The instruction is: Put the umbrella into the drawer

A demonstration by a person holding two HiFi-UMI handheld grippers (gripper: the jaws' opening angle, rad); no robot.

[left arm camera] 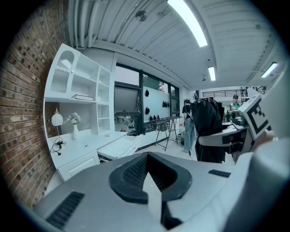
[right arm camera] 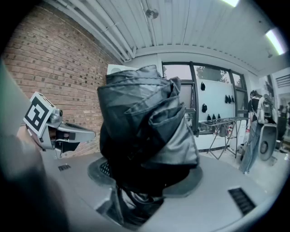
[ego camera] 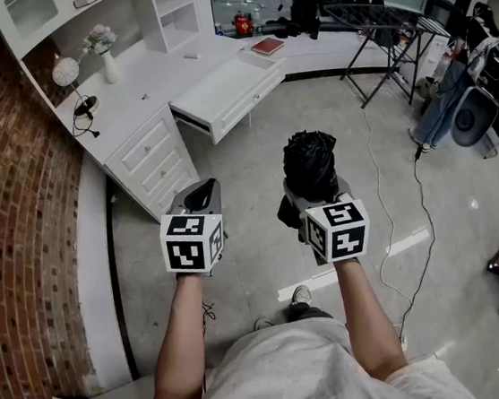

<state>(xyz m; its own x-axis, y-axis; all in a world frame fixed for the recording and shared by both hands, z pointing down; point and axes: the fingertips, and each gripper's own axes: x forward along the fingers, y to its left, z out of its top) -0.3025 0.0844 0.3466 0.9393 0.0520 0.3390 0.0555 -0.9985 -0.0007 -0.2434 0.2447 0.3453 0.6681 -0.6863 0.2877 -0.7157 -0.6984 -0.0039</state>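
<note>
A folded black umbrella (ego camera: 310, 164) stands up out of my right gripper (ego camera: 313, 190), whose jaws are shut on its lower end. In the right gripper view the umbrella (right arm camera: 146, 131) fills the middle and hides the jaw tips. My left gripper (ego camera: 199, 195) is level with it to the left, shut and empty, its pads meeting in a point (left arm camera: 149, 176). The white drawer (ego camera: 227, 93) stands pulled open from the desk (ego camera: 141, 85), well ahead of both grippers. It also shows in the left gripper view as the drawer (left arm camera: 118, 147), with the umbrella (left arm camera: 207, 122) at the right.
On the desk stand a vase of flowers (ego camera: 106, 53), a round clock (ego camera: 65, 72) and a red book (ego camera: 268, 45). A brick wall (ego camera: 9, 224) runs along the left. A black folding rack (ego camera: 383, 33), bags (ego camera: 480, 93) and a floor cable (ego camera: 375, 179) lie to the right.
</note>
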